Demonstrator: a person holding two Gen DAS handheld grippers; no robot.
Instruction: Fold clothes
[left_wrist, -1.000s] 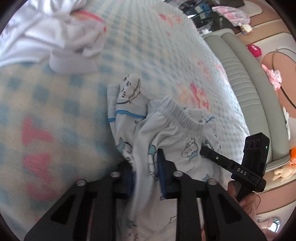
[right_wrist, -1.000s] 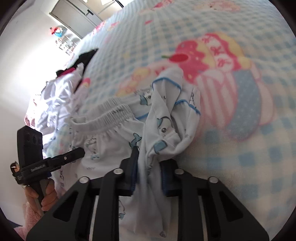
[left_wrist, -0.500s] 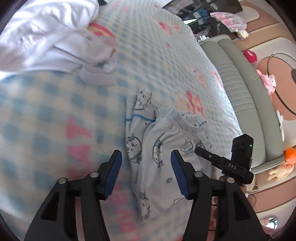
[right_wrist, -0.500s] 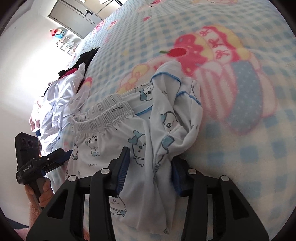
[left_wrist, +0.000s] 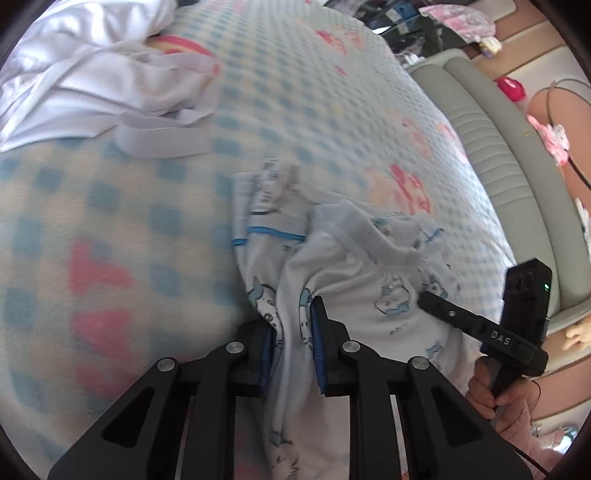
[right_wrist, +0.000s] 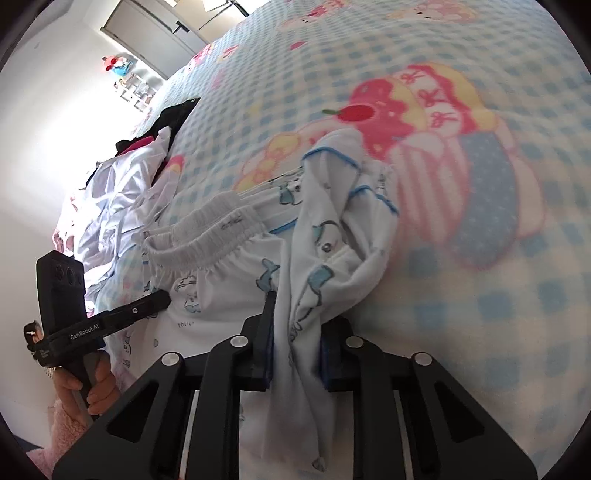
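Note:
Small white pants (left_wrist: 373, 291) with a blue cartoon print and a gathered elastic waistband (left_wrist: 369, 240) lie bunched on the checked blanket. My left gripper (left_wrist: 293, 325) is closing, and its blue pads pinch a fold of the pants between them. In the right wrist view the same pants (right_wrist: 221, 280) show the blue-trimmed leg hems (right_wrist: 332, 158) folded up. There my right gripper (right_wrist: 297, 328) is closing too, pressed on another fold of the pants. Each view shows the other gripper in a hand at the pants' far side.
The blue, white and pink blanket (left_wrist: 110, 221) covers the bed. A heap of white clothes (left_wrist: 74, 74) lies at the far left, with a black garment (right_wrist: 173, 114) beyond it. A grey padded bed edge (left_wrist: 498, 155) runs along the right.
Half a second ago both grippers stood open over the pants. Both have now closed on folds of the cloth again, and the fabric bunches up between the pads.

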